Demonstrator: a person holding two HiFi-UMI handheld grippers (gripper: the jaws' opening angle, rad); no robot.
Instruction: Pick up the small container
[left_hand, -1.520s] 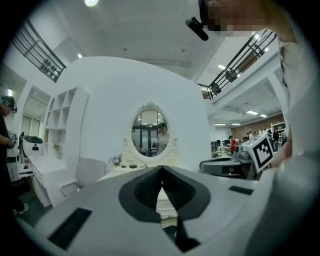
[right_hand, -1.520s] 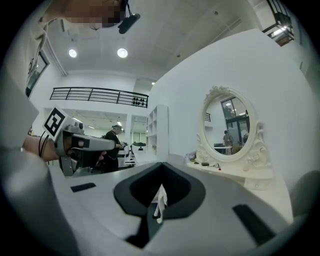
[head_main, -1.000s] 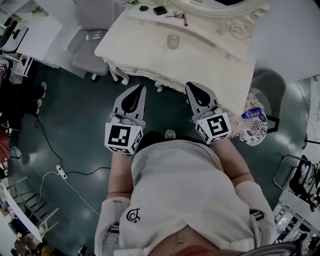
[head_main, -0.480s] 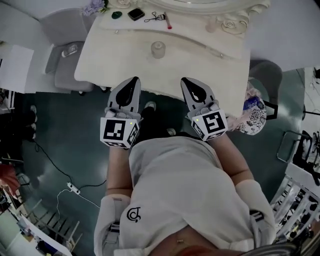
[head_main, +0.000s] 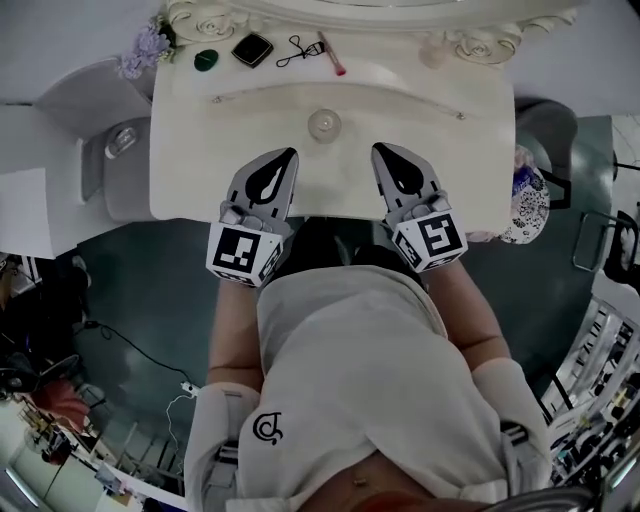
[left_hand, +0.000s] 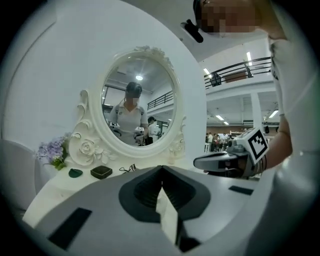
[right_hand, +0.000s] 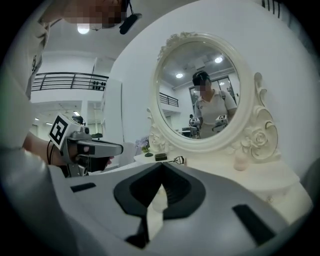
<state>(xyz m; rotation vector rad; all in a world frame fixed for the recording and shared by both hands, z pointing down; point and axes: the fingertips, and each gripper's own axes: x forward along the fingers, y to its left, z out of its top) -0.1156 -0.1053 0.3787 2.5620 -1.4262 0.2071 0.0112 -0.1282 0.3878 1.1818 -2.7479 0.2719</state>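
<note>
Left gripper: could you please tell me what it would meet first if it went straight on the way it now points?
Most likely the lower frame of the oval mirror, since the left gripper aims about level across the dressing table and above the small container. Depth is hard to judge.

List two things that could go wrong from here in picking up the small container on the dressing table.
Both the left gripper and right gripper are shut; reaching in like that would likely knock the small container over. It looks round and smooth, so a pinch off its middle might let it slip.
</note>
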